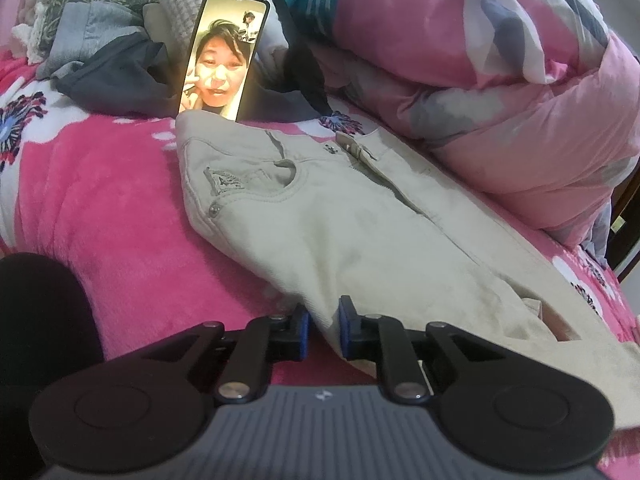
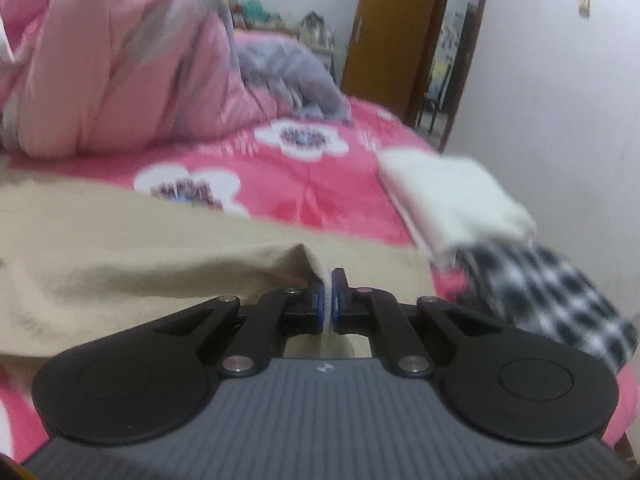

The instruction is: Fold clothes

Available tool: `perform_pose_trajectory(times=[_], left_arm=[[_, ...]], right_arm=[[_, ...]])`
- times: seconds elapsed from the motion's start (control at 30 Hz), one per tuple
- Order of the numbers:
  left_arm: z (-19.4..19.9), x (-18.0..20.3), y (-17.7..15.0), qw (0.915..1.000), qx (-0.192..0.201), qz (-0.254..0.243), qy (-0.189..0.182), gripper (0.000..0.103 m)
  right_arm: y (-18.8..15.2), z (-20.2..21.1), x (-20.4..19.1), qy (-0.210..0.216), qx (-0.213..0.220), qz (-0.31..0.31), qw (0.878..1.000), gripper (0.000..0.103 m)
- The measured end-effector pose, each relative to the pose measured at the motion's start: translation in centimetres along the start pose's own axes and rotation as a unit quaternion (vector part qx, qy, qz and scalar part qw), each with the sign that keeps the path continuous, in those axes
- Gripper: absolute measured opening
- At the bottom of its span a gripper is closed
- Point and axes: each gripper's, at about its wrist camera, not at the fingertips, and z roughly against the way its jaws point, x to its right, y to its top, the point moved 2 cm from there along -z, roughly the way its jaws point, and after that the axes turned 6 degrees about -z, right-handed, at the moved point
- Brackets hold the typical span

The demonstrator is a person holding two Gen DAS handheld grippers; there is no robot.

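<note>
On a bed spread with a plush hot-pink blanket (image 1: pixel 120 208) printed with white-petalled flowers lies a pair of beige trousers (image 1: pixel 320 216), of a matte, faintly ribbed cotton, waistband toward the far side, with a curved front pocket, a metal rivet and an open fly showing. The left gripper (image 1: pixel 323 330), black with blue pads, is clamped on a thick fold of the trouser cloth at the near edge, the fabric bunched between the two pads. In the right wrist view, which is blurred, the right gripper (image 2: pixel 329 304) is pinched tight on a thin stitched edge of the same beige cloth, a pale ribbed hem squeezed between its blue pads, with the cloth draping away to the left. Past the waistband a phone (image 1: pixel 222 56) stands propped upright, its screen lit with a video call. Behind it sits a heap of dark and grey clothing (image 1: pixel 104 60). To the right bulks a puffy pink quilt (image 1: pixel 500 80), smooth and glossy, with grey and white patches. Near the bed's far corner rests a folded white garment (image 2: pixel 452 200), soft and squarish, and just beside it a black-and-white checked cloth (image 2: pixel 552 300). A brown wooden door (image 2: pixel 392 32) stands against a plain white wall.
</note>
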Motion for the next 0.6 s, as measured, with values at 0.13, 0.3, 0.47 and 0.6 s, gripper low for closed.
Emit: perform_pose_trajectory(times=[0.13, 0.3, 0.47, 0.6], left_arm=[[0.0, 0.0, 0.1, 1.0000, 0.000, 0.002, -0.002, 0.015], [0.3, -0.1, 0.2, 0.9999, 0.006, 0.006, -0.009, 0.013], [0.6, 0.0, 0.3, 0.9999, 0.014, 0.001, -0.005, 0.012], [0.5, -0.1, 0.2, 1.0000, 0.009, -0.002, -0.004, 0.011]], right_arm=[[0.3, -0.7, 0.1, 0.013, 0.000, -0.013, 1.000, 0.002], [8.9, 1.5, -2.6, 0.070, 0.086, 0.012, 0.994, 0.002], [11.7, 6.5, -3.9, 0.094, 0.184, 0.061, 0.977, 0.002], [6.3, 7.6, 0.0, 0.108, 0.180, 0.066, 0.976, 0.002]])
